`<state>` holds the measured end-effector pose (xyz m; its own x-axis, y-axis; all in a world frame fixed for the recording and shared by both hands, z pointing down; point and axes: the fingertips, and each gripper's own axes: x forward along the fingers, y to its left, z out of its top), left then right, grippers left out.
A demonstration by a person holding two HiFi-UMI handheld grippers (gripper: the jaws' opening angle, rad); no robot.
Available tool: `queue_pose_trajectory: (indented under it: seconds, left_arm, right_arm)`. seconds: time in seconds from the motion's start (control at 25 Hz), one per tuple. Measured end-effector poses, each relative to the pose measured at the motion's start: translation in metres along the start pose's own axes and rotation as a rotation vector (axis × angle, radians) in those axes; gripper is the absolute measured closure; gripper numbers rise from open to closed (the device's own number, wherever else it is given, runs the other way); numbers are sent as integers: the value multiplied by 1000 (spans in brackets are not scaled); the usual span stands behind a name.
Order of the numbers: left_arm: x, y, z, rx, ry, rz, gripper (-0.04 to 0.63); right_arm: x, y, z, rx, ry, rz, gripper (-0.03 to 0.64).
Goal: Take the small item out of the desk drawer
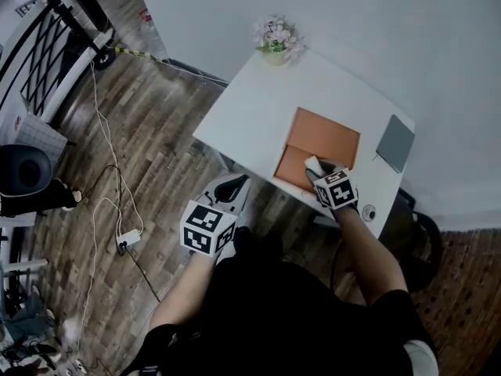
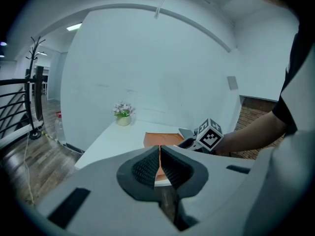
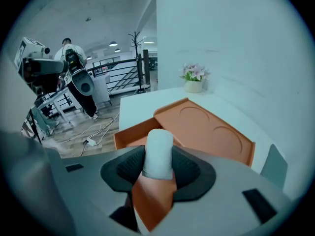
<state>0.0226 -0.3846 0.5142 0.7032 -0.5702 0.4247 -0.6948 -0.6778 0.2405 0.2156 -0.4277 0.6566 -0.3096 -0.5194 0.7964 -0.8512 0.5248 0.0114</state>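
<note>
The right tool pinches the small white item between its pads, over the open orange drawer. It should probably hold an even squeeze and lift straight up past the drawer's front wall, then carry the item to the tabletop. The left tool is closed on nothing, well away from the drawer. Count: one item, one drawer, two tools, one flower pot.

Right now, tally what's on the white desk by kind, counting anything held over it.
flower pot: 1
orange drawer box: 1
grey flat pad: 1
small white cylinder, gripped in the right gripper jaws: 1
small round item, too small to identify: 1
Total: 5
</note>
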Motion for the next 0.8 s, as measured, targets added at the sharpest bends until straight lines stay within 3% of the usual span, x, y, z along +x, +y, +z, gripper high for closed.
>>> queue_pose_trajectory:
  seconds: [0.4, 0.8]
  left_arm:
    - [-27, 16, 23, 16, -41, 42, 578]
    - [-45, 17, 49, 54, -79, 77, 578]
  right_arm:
    - [-53, 20, 64, 32, -219, 32, 448]
    - [-125, 45, 89, 77, -443, 91, 451]
